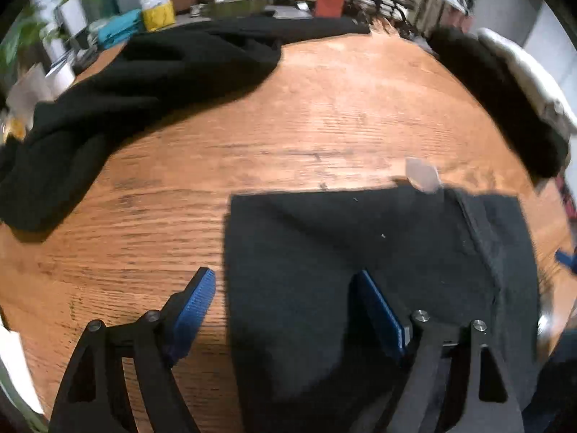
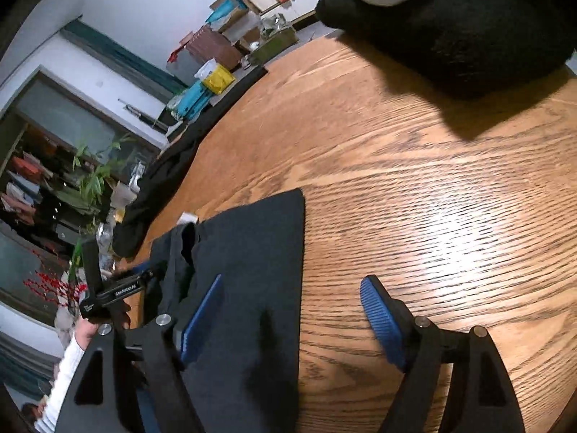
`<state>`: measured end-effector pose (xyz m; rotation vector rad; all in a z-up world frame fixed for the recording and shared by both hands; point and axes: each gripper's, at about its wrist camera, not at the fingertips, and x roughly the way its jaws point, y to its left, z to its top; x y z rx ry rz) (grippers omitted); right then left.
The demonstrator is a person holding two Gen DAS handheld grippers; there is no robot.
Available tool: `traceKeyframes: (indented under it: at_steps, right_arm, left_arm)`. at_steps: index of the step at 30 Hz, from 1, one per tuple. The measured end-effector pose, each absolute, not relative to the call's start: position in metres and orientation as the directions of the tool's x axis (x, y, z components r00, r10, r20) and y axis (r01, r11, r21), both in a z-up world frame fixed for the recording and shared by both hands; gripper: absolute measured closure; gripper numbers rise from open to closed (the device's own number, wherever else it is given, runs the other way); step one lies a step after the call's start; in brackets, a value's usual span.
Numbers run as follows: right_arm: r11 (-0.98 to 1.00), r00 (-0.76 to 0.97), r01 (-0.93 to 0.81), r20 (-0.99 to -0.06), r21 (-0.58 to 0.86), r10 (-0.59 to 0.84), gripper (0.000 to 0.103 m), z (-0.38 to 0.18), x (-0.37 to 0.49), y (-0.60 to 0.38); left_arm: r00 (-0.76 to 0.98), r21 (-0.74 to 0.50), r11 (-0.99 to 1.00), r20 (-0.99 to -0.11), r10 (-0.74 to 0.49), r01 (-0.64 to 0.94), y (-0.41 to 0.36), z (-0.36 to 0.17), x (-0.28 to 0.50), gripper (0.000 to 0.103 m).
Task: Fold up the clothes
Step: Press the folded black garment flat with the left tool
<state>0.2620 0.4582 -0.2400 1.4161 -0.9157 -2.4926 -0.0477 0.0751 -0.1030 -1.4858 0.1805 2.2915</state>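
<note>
The left gripper (image 1: 285, 299) has its jaws spread wide and grasping nothing: in the left wrist view one blue pad hangs over bare wood and the other over cloth, so the left edge of the folded dark garment (image 1: 360, 270) runs up between them. The right gripper (image 2: 292, 310) is released in the same way, one pad over the garment (image 2: 249, 252) and one over wood, straddling its opposite edge. Neither pad can be seen pressing on the fabric (whether the tips touch it at all is hard to tell through the blur).

The garment lies flat on the wooden counter (image 1: 288, 115) as a neat rectangle in the lower middle of both views, its long axis running away from the jaws toward the frame top, with a pale tag (image 1: 422, 175) at the far edge and a seam down one side. The next fold, as I judge it, turns on this: each gripper is already at its own side edge, neither one nearer, so both could close on the near corners.

Farther out, a loose black garment (image 1: 126, 101) sprawls across the upper left of the left view, and a stack of folded clothes (image 2: 468, 25), black under grey, sits at the upper right of the right view. A hand (image 2: 88, 332) in a white sleeve holds the other gripper at that view's lower left.
</note>
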Motion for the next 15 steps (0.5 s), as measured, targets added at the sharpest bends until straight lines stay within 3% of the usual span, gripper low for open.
traceKeyframes:
  at_steps: [4, 7, 12, 15]
  right_arm:
    - [-0.775, -0.54, -0.199, -0.727, 0.6, -0.424, 0.02, -0.231, 0.252, 0.476]
    - [-0.778, -0.525, -0.196, -0.734, 0.597, -0.431, 0.02, -0.225, 0.253, 0.479]
    - [-0.794, -0.515, -0.194, -0.749, 0.576, -0.417, 0.02, -0.203, 0.223, 0.484]
    - [-0.792, -0.511, -0.201, -0.751, 0.577, -0.417, 0.02, -0.176, 0.203, 0.493]
  left_arm:
    - [-0.372, -0.14, -0.949, -0.896, 0.243, -0.284, 0.046, -0.103, -0.065, 0.021]
    - [-0.34, -0.176, -0.94, -0.9, 0.274, -0.29, 0.044, -0.105, -0.07, 0.021]
    - [-0.377, 0.013, -0.928, -0.916, 0.138, -0.372, 0.062, -0.105, -0.066, 0.015]
    - [-0.438, 0.023, -0.942, -0.889, 0.134, -0.336, 0.055, -0.086, -0.053, 0.017]
